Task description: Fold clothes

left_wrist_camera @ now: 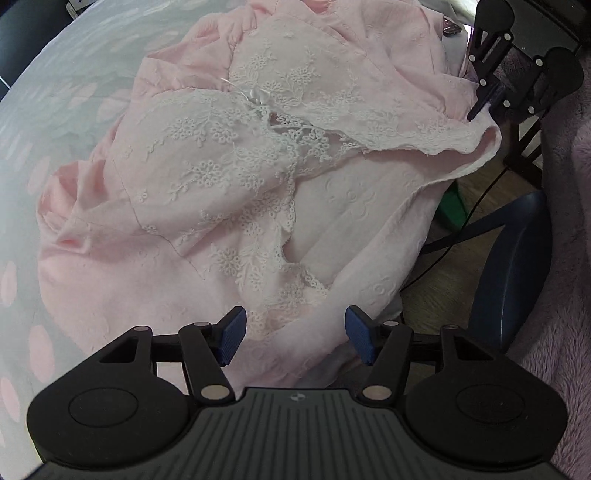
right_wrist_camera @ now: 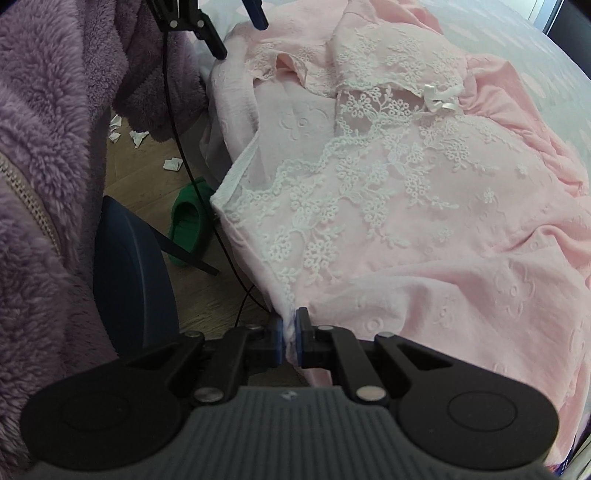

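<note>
A pink garment [left_wrist_camera: 207, 206] with white floral lace and a small white bow [left_wrist_camera: 258, 96] lies crumpled on a pale sheet with pink spots [left_wrist_camera: 55, 122]. My left gripper [left_wrist_camera: 295, 338] hangs over its near hem, open, with the blue pads [left_wrist_camera: 232, 334] apart and the cloth beneath them untouched. My right gripper [right_wrist_camera: 290, 332] is shut on the garment's edge [right_wrist_camera: 258, 258] at the side of the bed. In the left wrist view the right gripper [left_wrist_camera: 480, 107] pinches a corner at the upper right. The left gripper [right_wrist_camera: 238, 33] shows at the top of the right wrist view.
A fluffy purple garment [right_wrist_camera: 40, 155] hangs at the bedside. Below it stand a blue chair seat [right_wrist_camera: 129, 273] and a green slipper [right_wrist_camera: 188, 221] on a wooden floor with paper scraps [right_wrist_camera: 138, 136]. A black cable [right_wrist_camera: 177, 122] runs down past the bed edge.
</note>
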{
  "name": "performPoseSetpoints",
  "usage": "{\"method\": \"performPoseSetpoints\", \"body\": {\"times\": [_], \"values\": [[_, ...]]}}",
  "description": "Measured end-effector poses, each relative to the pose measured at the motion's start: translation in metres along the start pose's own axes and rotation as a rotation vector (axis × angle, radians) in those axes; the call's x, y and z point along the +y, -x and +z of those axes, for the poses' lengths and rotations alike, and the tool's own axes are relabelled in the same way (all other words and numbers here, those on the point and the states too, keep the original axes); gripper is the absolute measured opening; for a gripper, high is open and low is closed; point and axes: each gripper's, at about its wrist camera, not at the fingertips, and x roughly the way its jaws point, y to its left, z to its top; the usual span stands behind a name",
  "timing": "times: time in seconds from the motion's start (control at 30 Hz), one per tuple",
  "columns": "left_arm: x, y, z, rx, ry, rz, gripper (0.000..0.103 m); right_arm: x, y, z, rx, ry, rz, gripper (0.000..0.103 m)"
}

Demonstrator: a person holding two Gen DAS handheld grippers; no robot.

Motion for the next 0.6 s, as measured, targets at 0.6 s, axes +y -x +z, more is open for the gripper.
{"method": "performPoseSetpoints", "body": {"times": [0.6], "values": [[-0.019, -0.018, -0.007, 0.049, -0.198, 0.067, 0.052, 0.001, -0.004, 0.005, 0.003, -0.007, -0.01, 0.01]]}}
